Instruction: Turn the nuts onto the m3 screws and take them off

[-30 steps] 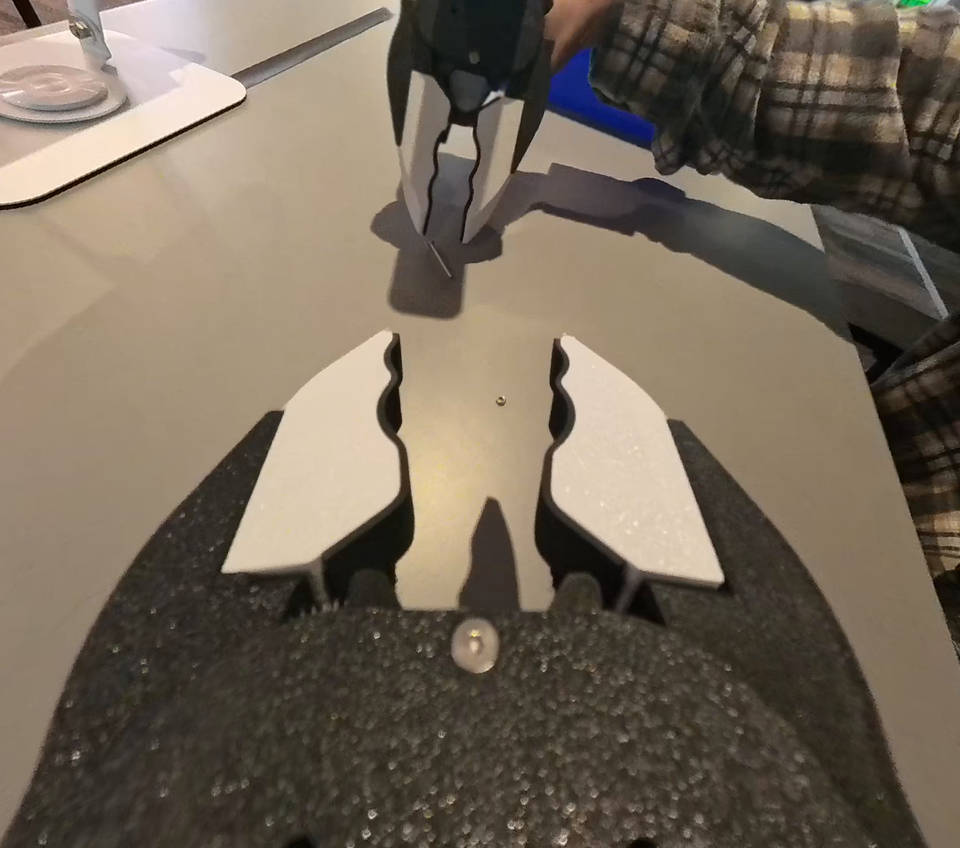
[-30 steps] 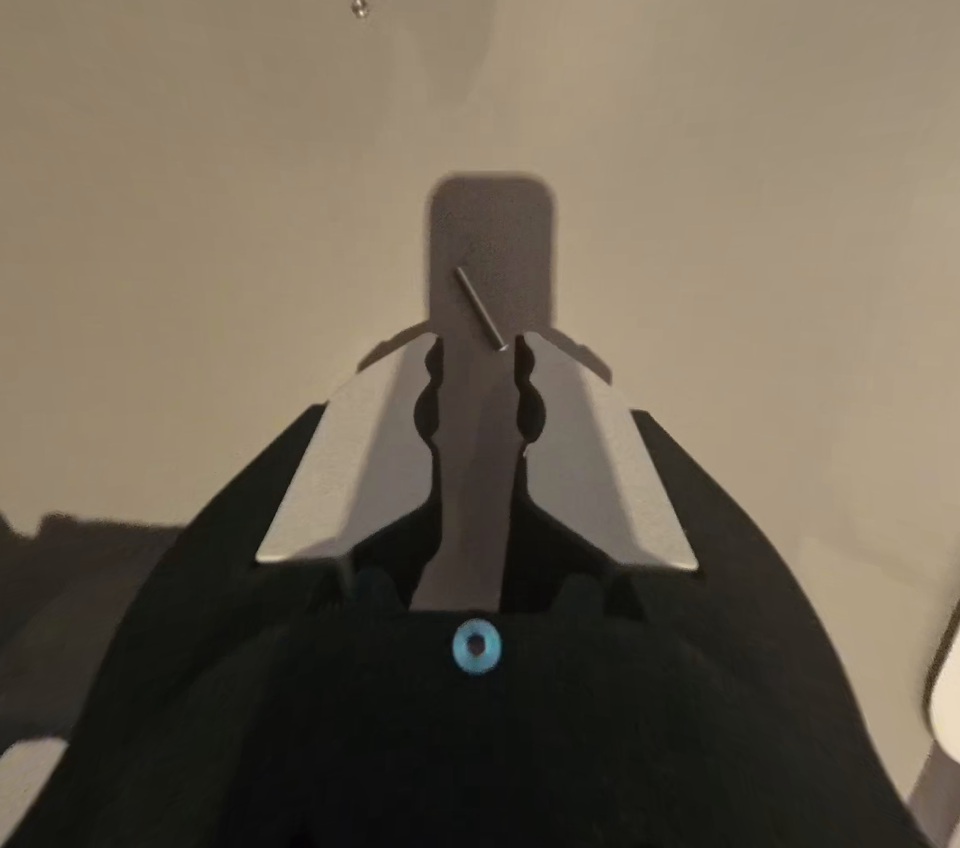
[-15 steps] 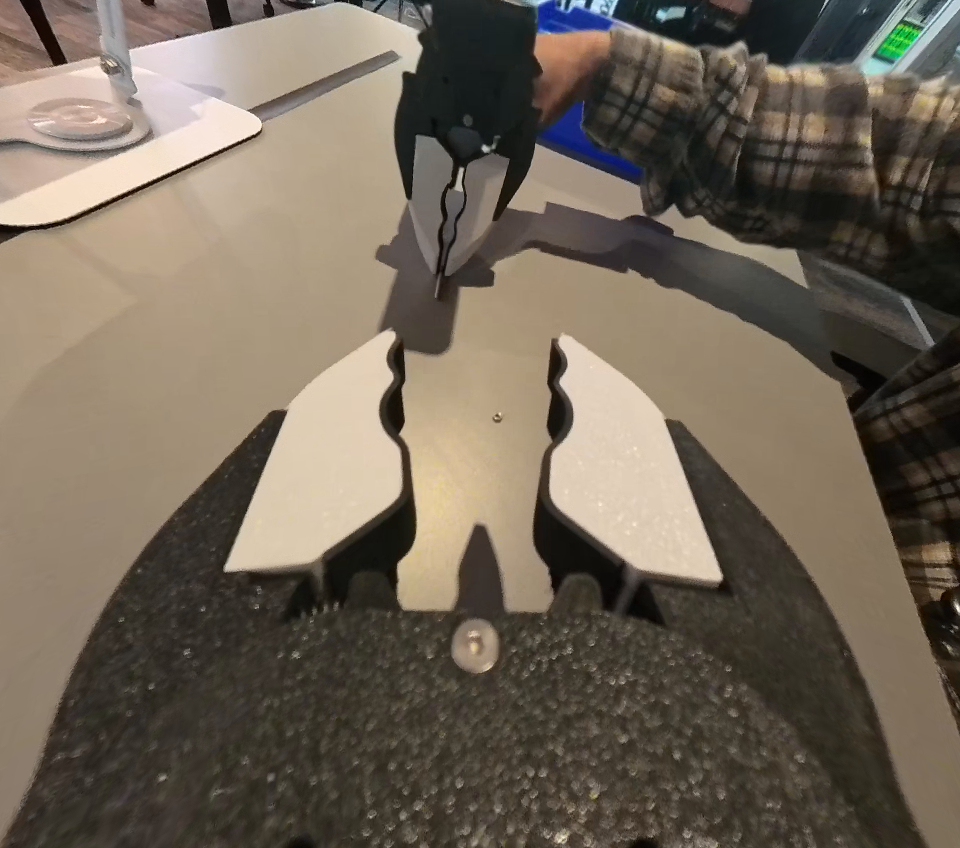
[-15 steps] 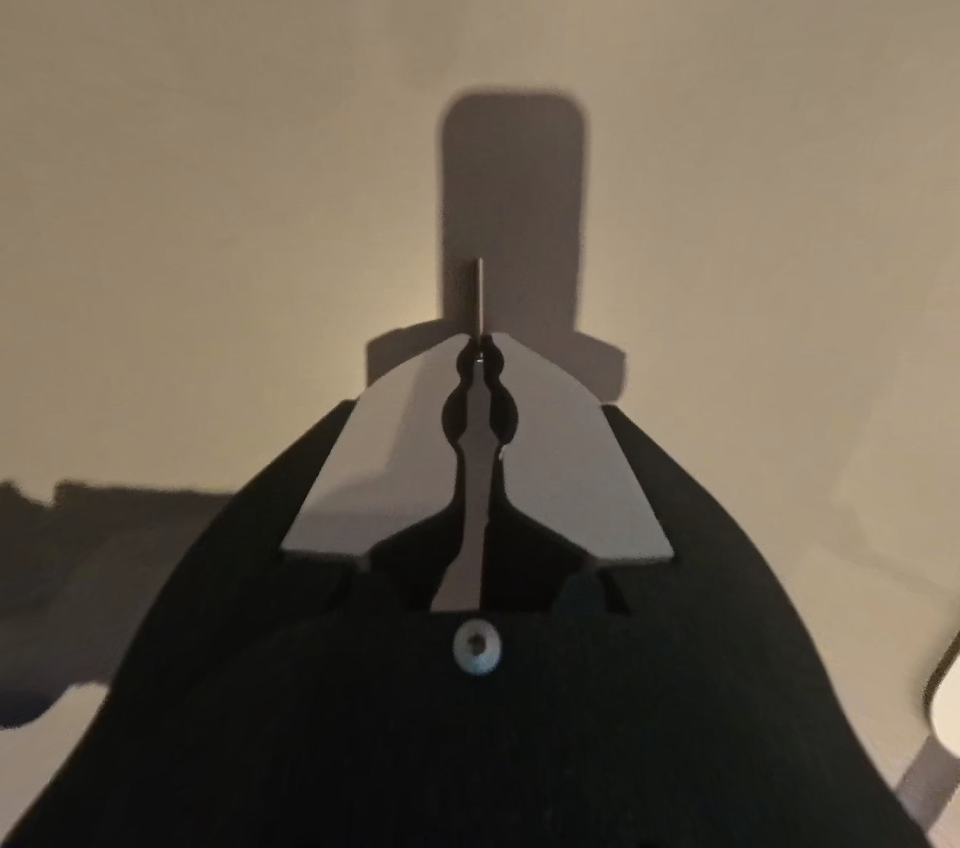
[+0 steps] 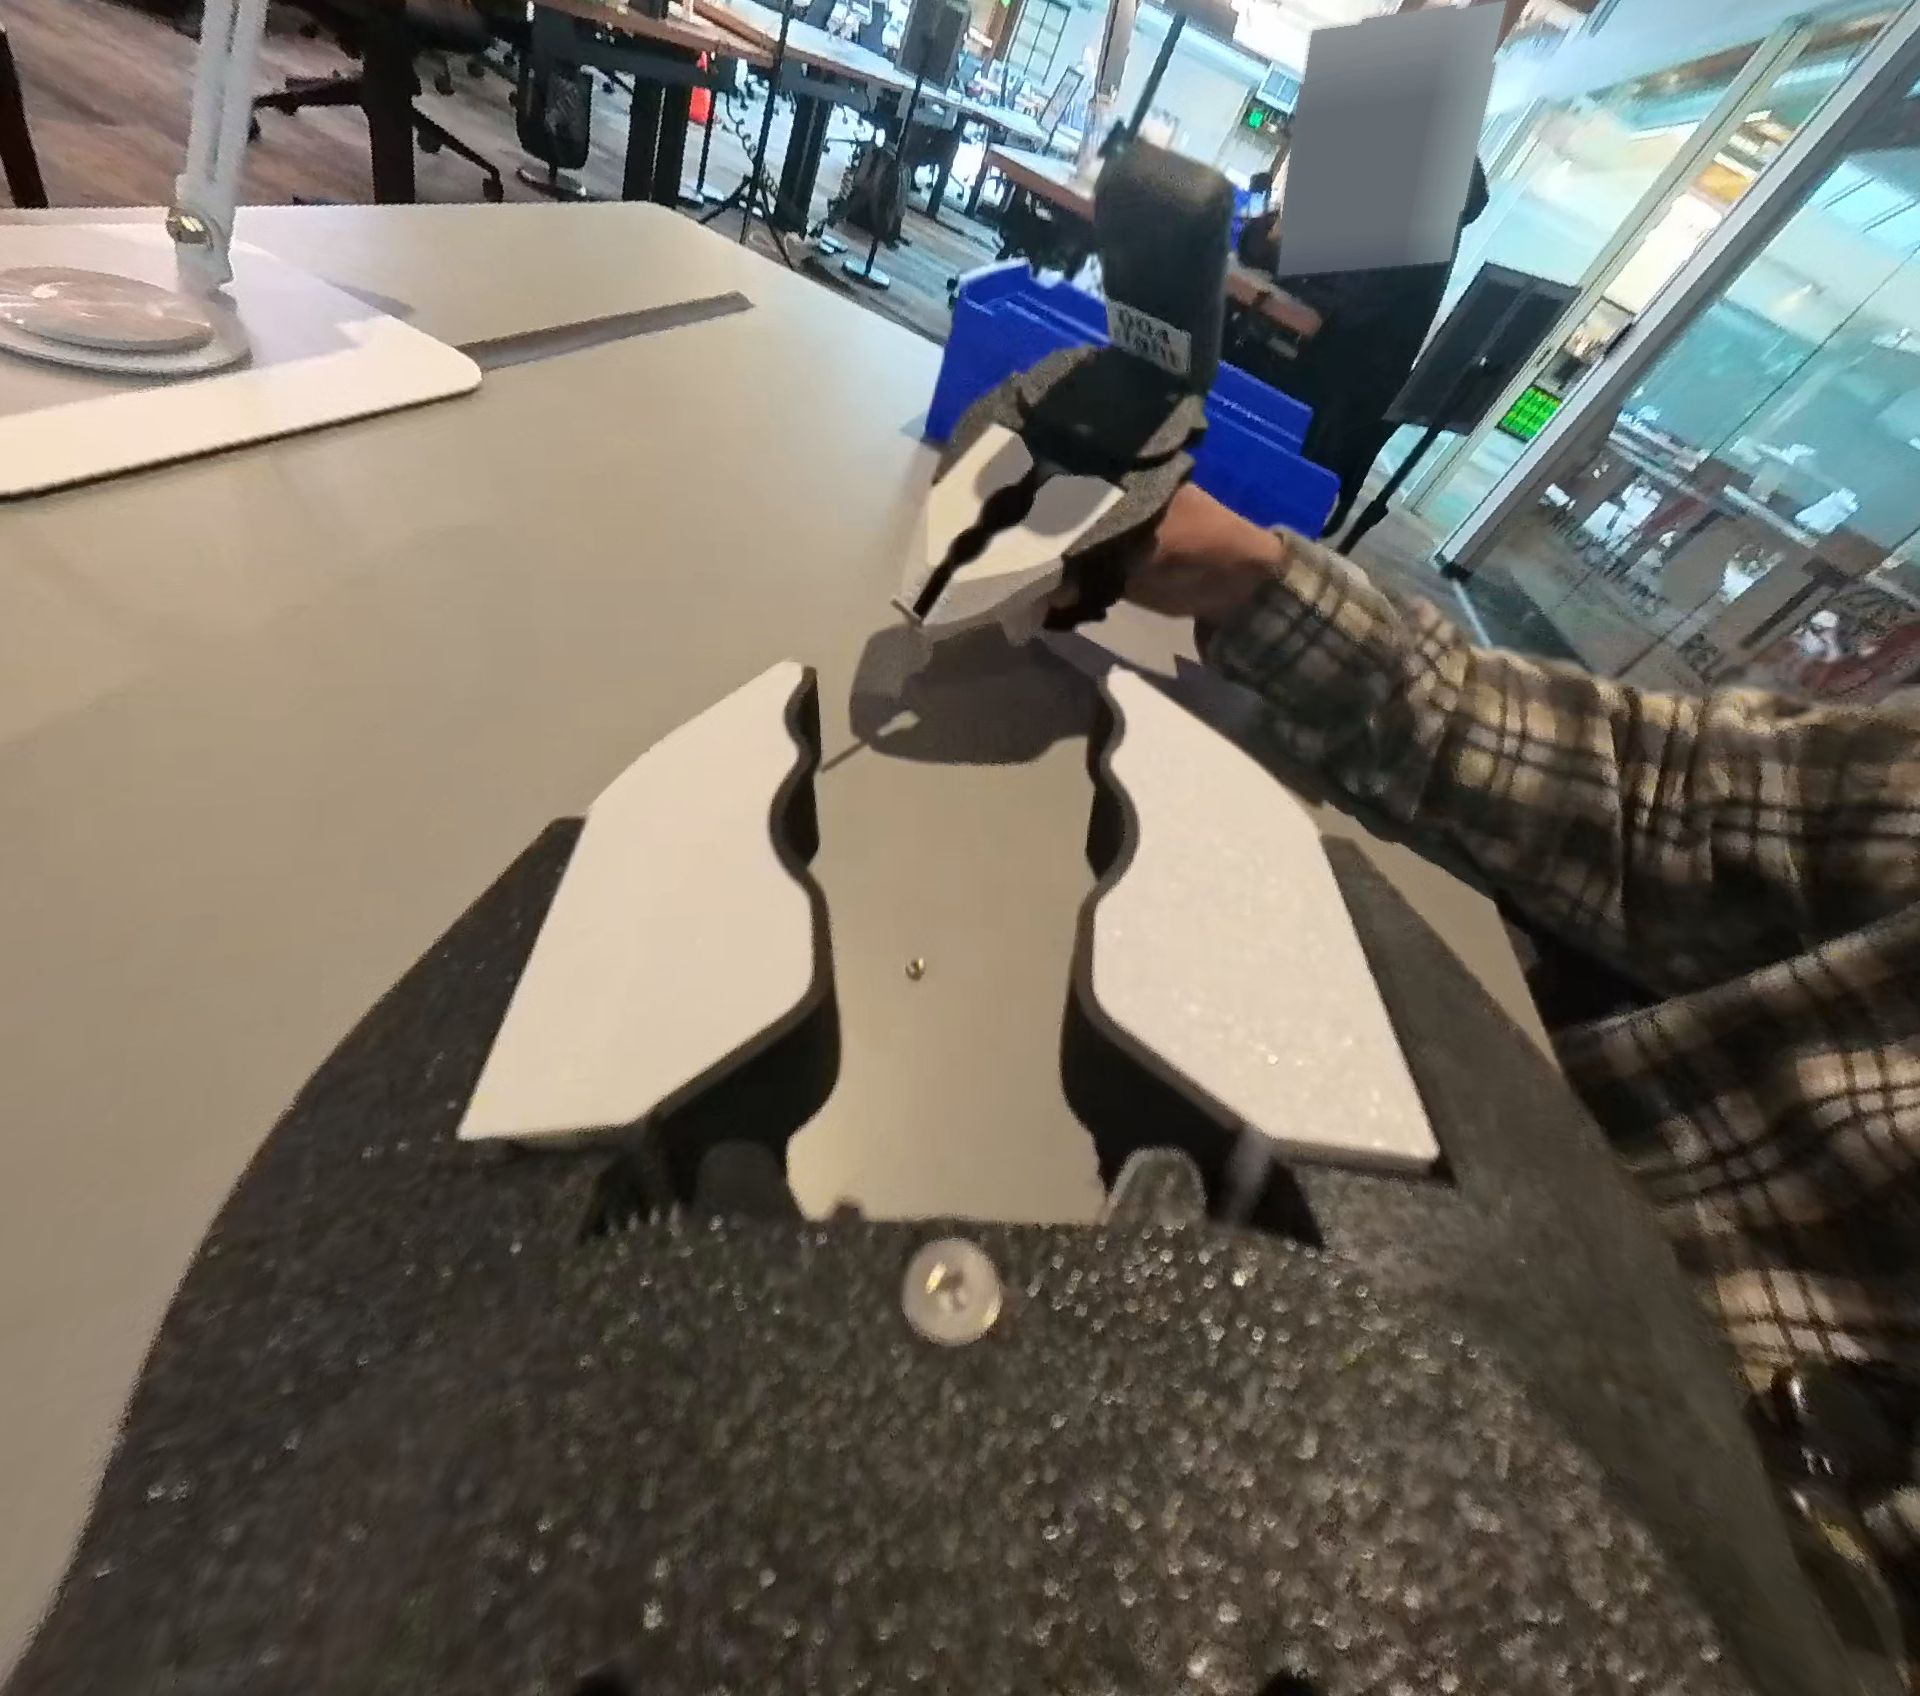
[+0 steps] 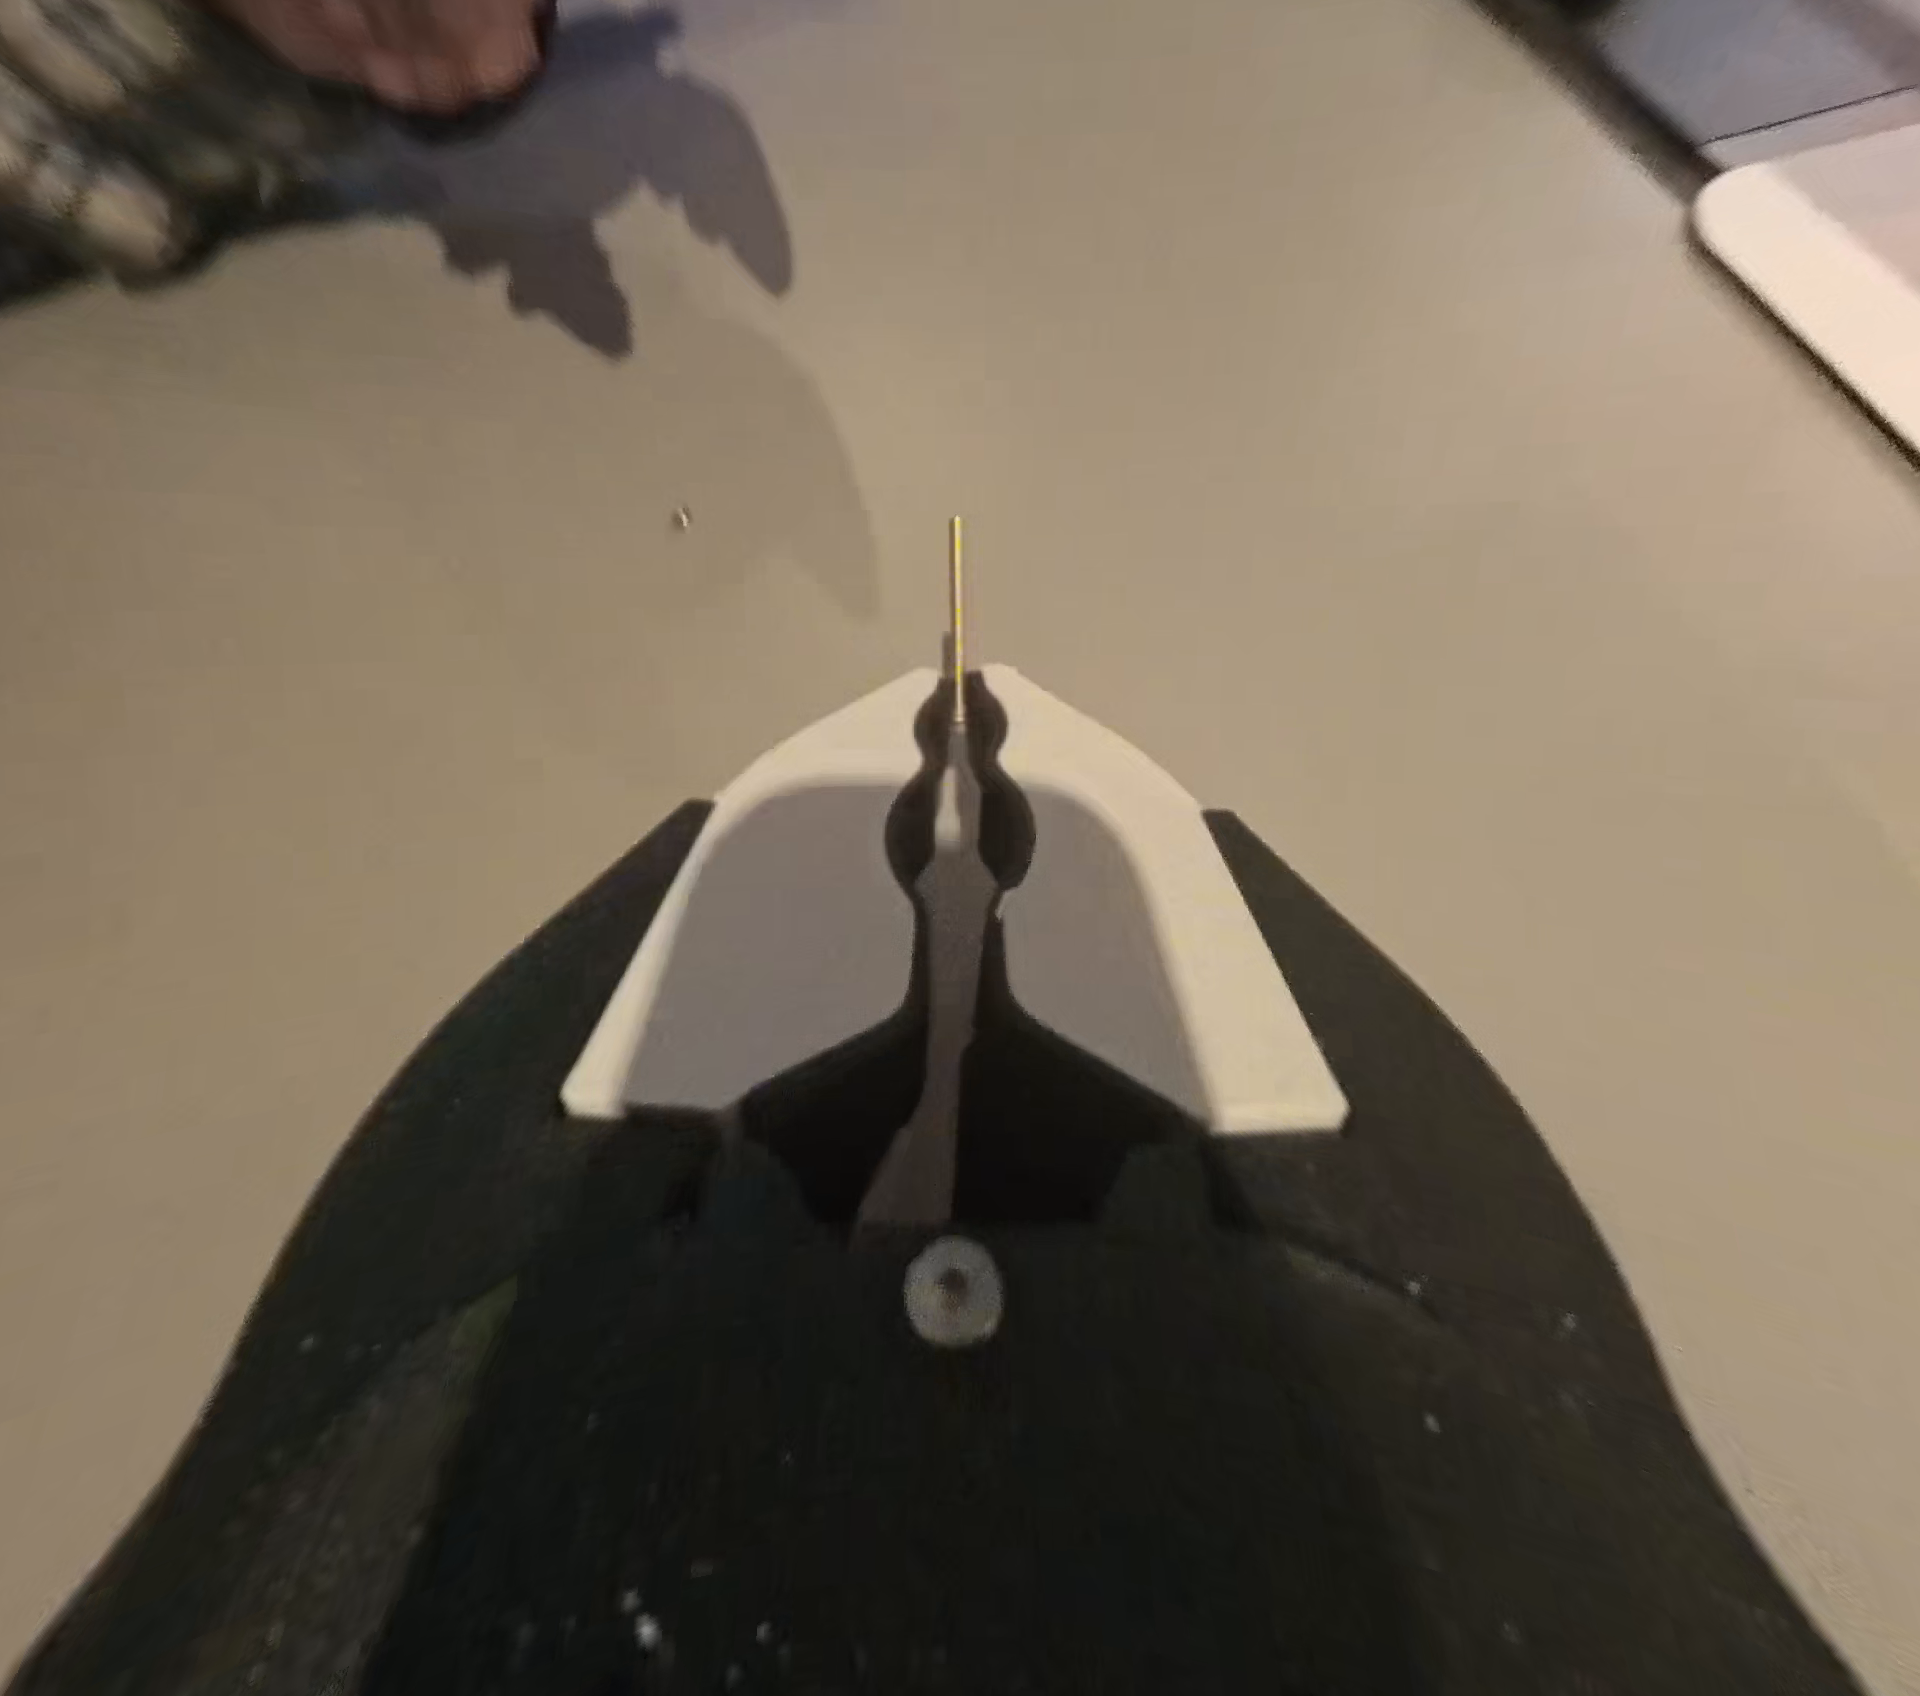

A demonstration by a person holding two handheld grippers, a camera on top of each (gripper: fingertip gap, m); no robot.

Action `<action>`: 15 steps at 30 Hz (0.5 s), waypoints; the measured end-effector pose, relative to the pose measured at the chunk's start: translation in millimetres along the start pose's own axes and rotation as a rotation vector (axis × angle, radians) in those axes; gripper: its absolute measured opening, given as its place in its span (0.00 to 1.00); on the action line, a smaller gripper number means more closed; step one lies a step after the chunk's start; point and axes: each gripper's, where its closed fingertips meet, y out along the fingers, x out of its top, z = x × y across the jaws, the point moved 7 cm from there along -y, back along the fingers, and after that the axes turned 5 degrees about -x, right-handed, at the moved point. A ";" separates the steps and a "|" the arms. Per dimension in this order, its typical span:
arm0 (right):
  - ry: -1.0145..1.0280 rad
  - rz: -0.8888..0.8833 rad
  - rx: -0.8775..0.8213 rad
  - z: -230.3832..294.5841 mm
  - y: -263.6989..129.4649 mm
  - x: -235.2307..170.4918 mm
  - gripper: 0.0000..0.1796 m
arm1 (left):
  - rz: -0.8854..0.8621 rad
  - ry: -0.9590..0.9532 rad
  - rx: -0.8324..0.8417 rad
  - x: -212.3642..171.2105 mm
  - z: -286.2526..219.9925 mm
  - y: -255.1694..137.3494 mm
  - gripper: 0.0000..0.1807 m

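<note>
**Screw pinched, nut waiting**

While your left gripper [image 5: 951,825] hovers with its jaws spread wide, the tiny nut [image 5: 914,968] lies on the grey table [image 5: 312,659] in the gap between the white fingers [image 5: 665,950], touched by neither. Just beyond it, your right gripper [image 6: 957,690] is clamped on the m3 screw [image 6: 956,597], pinching the head end at the very fingertips so the thin shank juts straight forward, clear of the tabletop. Farther back, a white mat [image 5: 239,399] lies at the far left of the table and a blue bin [image 5: 1039,358] stands past the far edge.

Judged from its size, the nut will be almost weightless, hard and slick; it is likely to skate or flip if nudged. Take it across its flats with the fingertips only, closing gently and squarely. The screw looks stiff but slender, held by little contact, so sideways pressure while threading could twist it out of line.
</note>
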 end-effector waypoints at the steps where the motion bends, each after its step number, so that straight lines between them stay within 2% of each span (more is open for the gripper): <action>1: 0.033 -0.042 -0.017 1.4 -4.2 0.4 0.01 | -0.018 -0.002 -0.005 2.4 0.9 2.3 0.27; 4: 0.130 -0.165 -0.038 3.1 -16.3 9.0 0.01 | -0.067 0.013 -0.037 18.8 0.8 14.9 0.26; 9: 0.266 -0.454 0.044 14.8 -22.1 27.5 0.01 | -0.094 0.116 -0.096 46.0 -6.4 49.7 0.26; 15: 0.278 -0.589 0.099 27.7 -19.6 37.5 0.01 | -0.160 0.168 -0.188 47.4 -17.7 77.1 0.22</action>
